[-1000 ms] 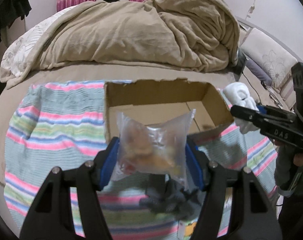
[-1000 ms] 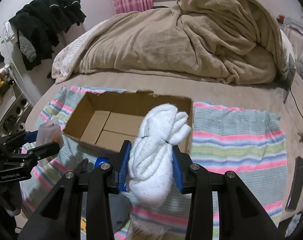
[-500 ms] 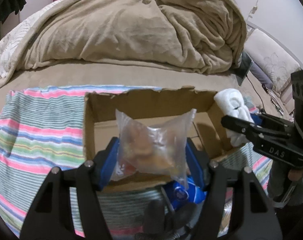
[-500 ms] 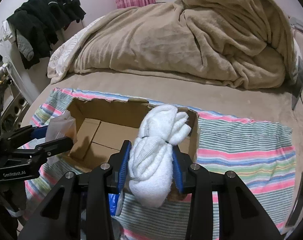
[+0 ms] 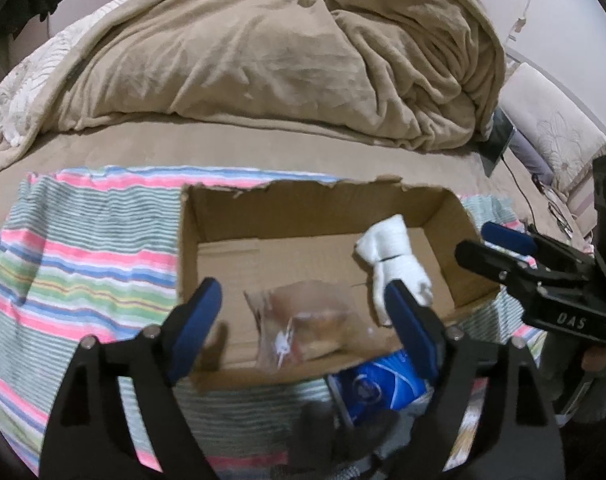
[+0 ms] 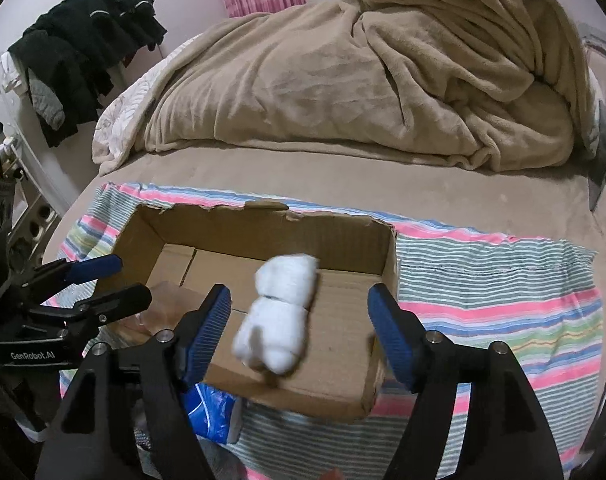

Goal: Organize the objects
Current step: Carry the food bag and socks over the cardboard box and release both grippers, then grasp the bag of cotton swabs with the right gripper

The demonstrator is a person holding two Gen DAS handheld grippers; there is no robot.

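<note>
Inside one cardboard box: one clear bag, one white sock roll.

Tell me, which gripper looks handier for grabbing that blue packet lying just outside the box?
Probably the left gripper. It is open and empty, and the blue packet lies just under its right finger, by the cardboard box. From the right gripper, also open, the packet sits off beyond its left finger.

Both wrist cameras are looking forward and downward, close above an open brown cardboard box on a striped cloth. The left camera is viewing it from the left, the right from the right; both are sharing the box and the bed beyond.
</note>
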